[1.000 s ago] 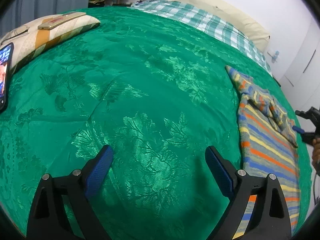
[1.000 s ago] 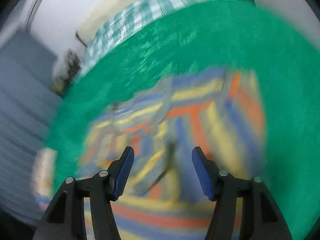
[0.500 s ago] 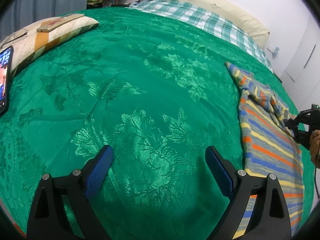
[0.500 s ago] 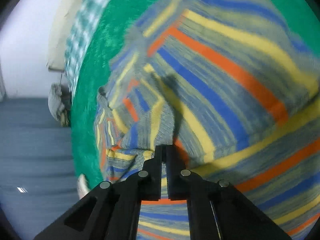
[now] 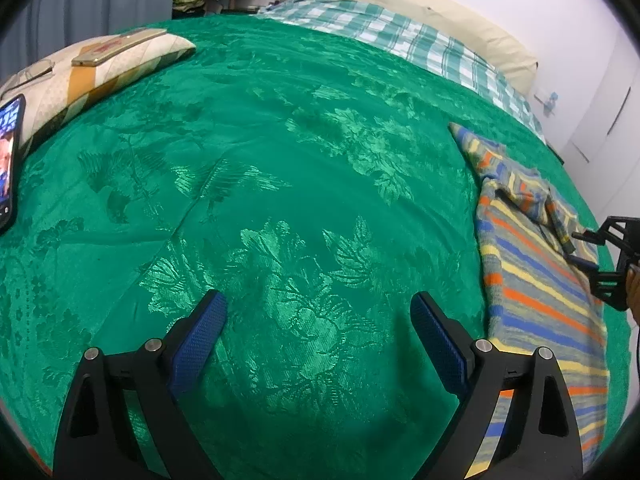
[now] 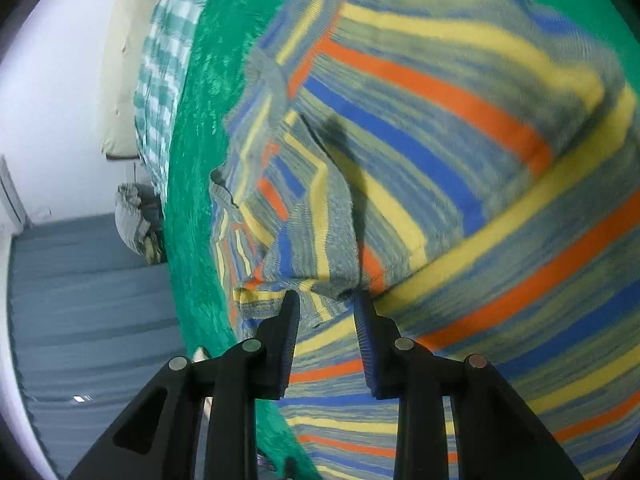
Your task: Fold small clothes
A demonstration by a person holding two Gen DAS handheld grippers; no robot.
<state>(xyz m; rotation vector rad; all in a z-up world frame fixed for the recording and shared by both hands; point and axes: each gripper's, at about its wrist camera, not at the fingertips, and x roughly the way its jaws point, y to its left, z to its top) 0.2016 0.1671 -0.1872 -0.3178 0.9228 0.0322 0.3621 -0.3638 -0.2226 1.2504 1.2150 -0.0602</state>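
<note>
The striped sweater [image 5: 536, 276] lies on the green bedspread [image 5: 280, 184] toward the bed's right edge, one sleeve folded across its body. The right gripper [image 6: 326, 304] sits at that sleeve's cuff, jaws parted with the cuff edge between the tips. The left gripper [image 5: 318, 312] hovers over bare bedspread, jaws spread wide, holding nothing.

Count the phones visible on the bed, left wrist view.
2. A gold phone lies on top of the patterned pillow at upper left; a black phone with its screen lit sits at the far left edge, partly cut off. Others may be out of view.
</note>
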